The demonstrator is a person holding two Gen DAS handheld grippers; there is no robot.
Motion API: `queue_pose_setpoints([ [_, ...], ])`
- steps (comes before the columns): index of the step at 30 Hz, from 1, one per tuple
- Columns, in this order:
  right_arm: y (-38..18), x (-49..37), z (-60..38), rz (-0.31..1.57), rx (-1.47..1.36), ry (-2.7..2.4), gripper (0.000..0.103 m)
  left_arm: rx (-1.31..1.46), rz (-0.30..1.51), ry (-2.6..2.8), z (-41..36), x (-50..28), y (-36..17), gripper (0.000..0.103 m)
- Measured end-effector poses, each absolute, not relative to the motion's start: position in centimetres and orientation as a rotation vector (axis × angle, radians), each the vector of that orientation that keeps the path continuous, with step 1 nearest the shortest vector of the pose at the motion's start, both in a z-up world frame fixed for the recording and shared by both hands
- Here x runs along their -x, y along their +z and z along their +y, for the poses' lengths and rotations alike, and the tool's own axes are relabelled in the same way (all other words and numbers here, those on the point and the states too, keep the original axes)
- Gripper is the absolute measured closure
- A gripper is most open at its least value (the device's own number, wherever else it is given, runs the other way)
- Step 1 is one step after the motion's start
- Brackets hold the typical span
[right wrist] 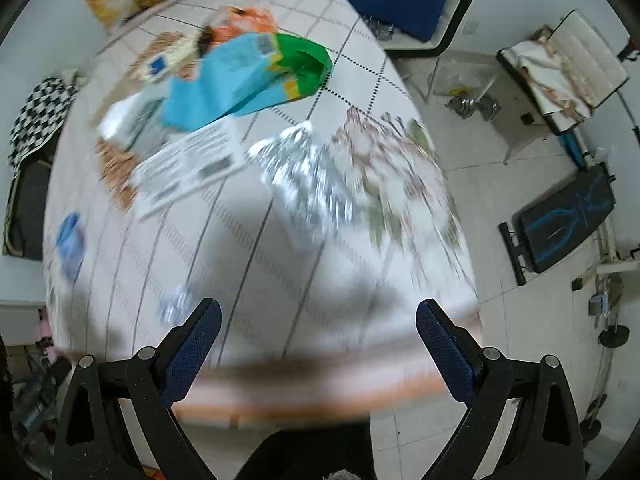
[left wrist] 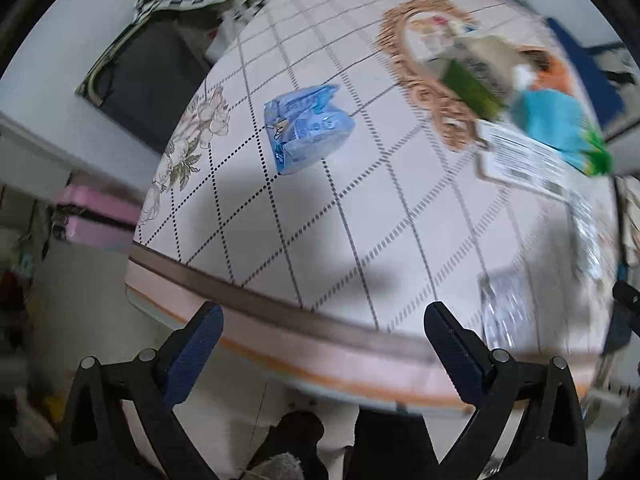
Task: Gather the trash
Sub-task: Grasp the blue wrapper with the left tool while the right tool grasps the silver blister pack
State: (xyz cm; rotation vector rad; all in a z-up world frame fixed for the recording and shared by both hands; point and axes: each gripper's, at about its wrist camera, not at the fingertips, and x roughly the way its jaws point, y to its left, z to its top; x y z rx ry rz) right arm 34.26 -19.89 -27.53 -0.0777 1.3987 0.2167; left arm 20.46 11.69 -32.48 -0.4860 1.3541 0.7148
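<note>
1. The left hand-held gripper (left wrist: 320, 322) is spread wide with nothing in it, above the bench (left wrist: 360, 220) edge.
2. A crumpled blue wrapper (left wrist: 306, 128) lies alone on the bench, its long side slanting up to the right.
3. A blue-green bag (right wrist: 244, 76) sits in the trash pile, near shiny foil (right wrist: 304, 172).
4. The right hand-held gripper (right wrist: 318, 320) is spread wide too, holding nothing.

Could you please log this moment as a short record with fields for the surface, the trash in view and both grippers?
surface: round table with grid-pattern cloth
loose trash: blue wrapper, apart from the rest
trash pile: blue-green bag, printed sheet, foil wrapper
left gripper: open, empty
right gripper: open, empty
</note>
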Motion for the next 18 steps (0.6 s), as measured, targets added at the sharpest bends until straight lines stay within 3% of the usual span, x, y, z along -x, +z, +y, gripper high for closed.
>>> queue_pose_setpoints([
  [8, -35.5, -43.2, -16.1, 1.491, 0.182, 0.243, 0.004, 0.576, 1.377, 0.900, 18.1, -23.4, -35.0, 0.000],
  [11, -35.0, -42.4, -14.8, 1.439, 0.249, 0.242, 0.020, 0.649, 1.336, 0.940, 21.1, -23.6, -35.1, 0.000],
  [12, -34.8, -42.1, -14.5, 1.434, 0.252, 0.249, 0.031, 0.664, 1.326, 0.947, 21.9, -23.6, -35.3, 0.000],
  [18, -34.6, -41.9, -13.7, 1.439, 0.245, 0.265, 0.036, 0.768, 1.288, 0.912, 25.4, -24.5, -37.3, 0.001],
])
